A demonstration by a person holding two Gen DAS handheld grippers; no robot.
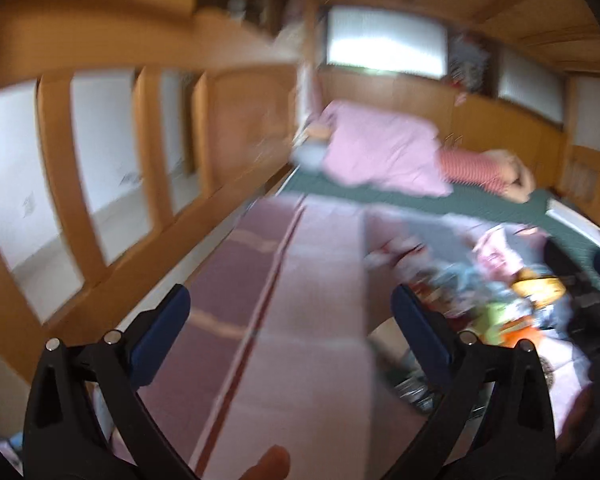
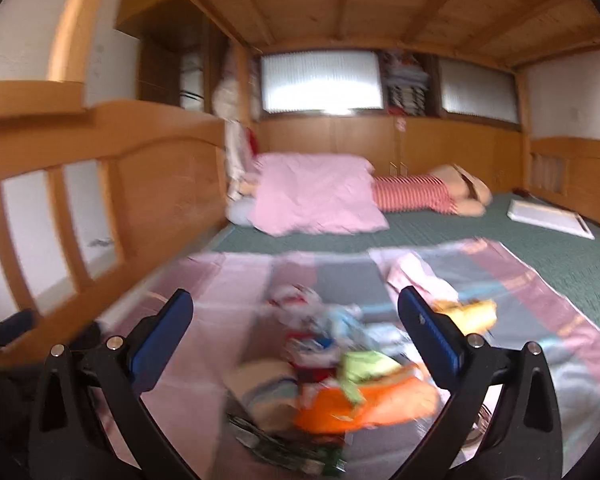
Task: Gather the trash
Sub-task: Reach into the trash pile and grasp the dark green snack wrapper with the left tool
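nearest first, then outward.
left gripper [image 1: 290, 308]: jaws spread wide with nothing between the blue pads; it hangs over the bare pink part of the sheet, and the trash lies off to its right, past the right-hand finger.
thumb [image 1: 270, 464]: a fingertip of the person shows at the bottom edge of the left wrist view, between the black gripper arms.
right gripper [image 2: 296, 314]: jaws also spread wide, gripping nothing; it points over the heap, which fills the gap between its fingers but sits lower and further on, not touched by either pad.
trash pile [image 2: 339, 360]: a blurred heap of wrappers and bags lying on the sheet, near the right gripper.
orange bag [image 2: 359, 404]: at the near side of the heap, with a lime-green wrapper [image 2: 363, 364] lying on top of it.
yellow packet [image 2: 473, 314]: just beyond the right-hand finger of the right gripper, at the heap's right edge.
pink sheet [image 2: 188, 360]: striped, spread flat over the green mat [image 2: 499, 232], carrying all the trash.
wooden railing [image 2: 112, 184]: runs along the left side of the mat.
pink blanket [image 2: 319, 192]: folded in a mound at the far end of the mat, with a red-and-white striped cushion [image 2: 411, 194] just to its right.
white board [image 2: 547, 216]: lies flat on the mat at far right.
windows [image 2: 321, 84]: frosted, in the far wooden wall.
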